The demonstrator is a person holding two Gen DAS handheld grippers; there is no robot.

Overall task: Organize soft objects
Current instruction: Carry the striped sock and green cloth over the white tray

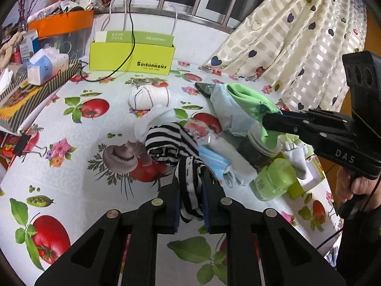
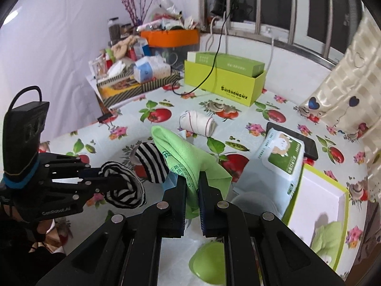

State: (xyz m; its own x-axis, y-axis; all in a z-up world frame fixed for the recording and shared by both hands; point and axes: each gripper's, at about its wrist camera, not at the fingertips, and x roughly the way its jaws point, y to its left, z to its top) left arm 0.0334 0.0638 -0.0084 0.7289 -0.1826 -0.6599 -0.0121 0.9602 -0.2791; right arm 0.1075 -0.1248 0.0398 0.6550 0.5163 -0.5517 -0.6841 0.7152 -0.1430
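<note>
My left gripper (image 1: 191, 183) is shut on a black-and-white striped sock (image 1: 171, 143) and holds it above the table; it also shows in the right wrist view (image 2: 112, 175) with the sock (image 2: 150, 162). My right gripper (image 2: 191, 178) is shut on a green cloth (image 2: 188, 159), lifted over the pile; in the left wrist view it (image 1: 266, 119) comes in from the right with the cloth (image 1: 250, 102). A rolled white sock (image 1: 150, 96) lies on the fruit-print tablecloth (image 1: 71, 166). A blue face mask (image 1: 214, 162) lies in the pile.
A wet-wipes pack (image 2: 281, 159) lies on a dark phone (image 2: 309, 145). An open green-rimmed box (image 2: 316, 205) sits at right with a green cloth inside. A lime box (image 1: 131, 57) stands at the back, clutter and an orange box (image 1: 62, 21) at back left. A curtain (image 1: 297, 35) hangs at right.
</note>
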